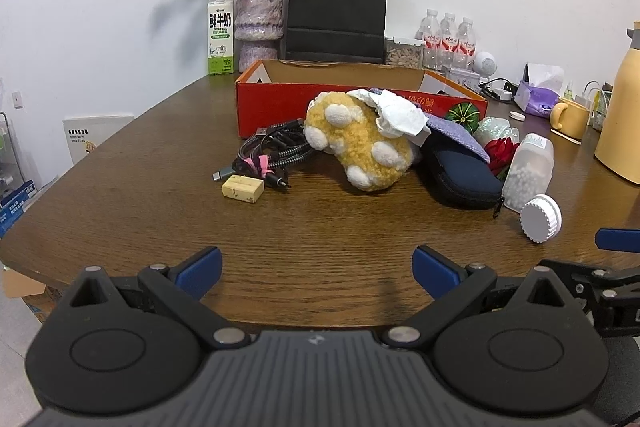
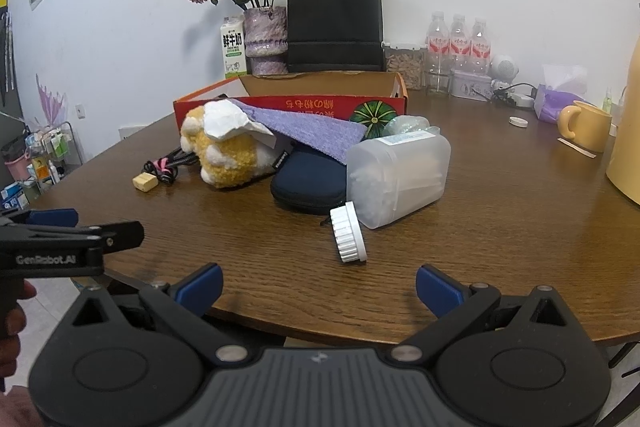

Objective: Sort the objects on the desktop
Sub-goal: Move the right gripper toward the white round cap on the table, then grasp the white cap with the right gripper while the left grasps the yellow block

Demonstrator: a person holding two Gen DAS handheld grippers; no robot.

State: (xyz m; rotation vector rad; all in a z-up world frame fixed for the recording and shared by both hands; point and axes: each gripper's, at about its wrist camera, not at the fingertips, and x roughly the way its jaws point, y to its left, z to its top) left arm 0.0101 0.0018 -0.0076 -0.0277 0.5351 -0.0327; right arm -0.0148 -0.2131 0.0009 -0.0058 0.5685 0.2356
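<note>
Both grippers hang at the near edge of the table, the left gripper (image 1: 318, 267) and right gripper (image 2: 319, 285) each spread wide with nothing between the blue pads. From left to right the pile runs: eraser (image 1: 242, 188), cable bundle (image 1: 272, 151), plush paw (image 1: 357, 142), dark pouch (image 1: 460, 179), then the tipped plastic jar (image 2: 398, 179) with its white lid (image 2: 349, 237) loose beside it, the red box (image 1: 276, 99) just behind. I'd take the outlying eraser or lid first, closing squarely across it.
</note>
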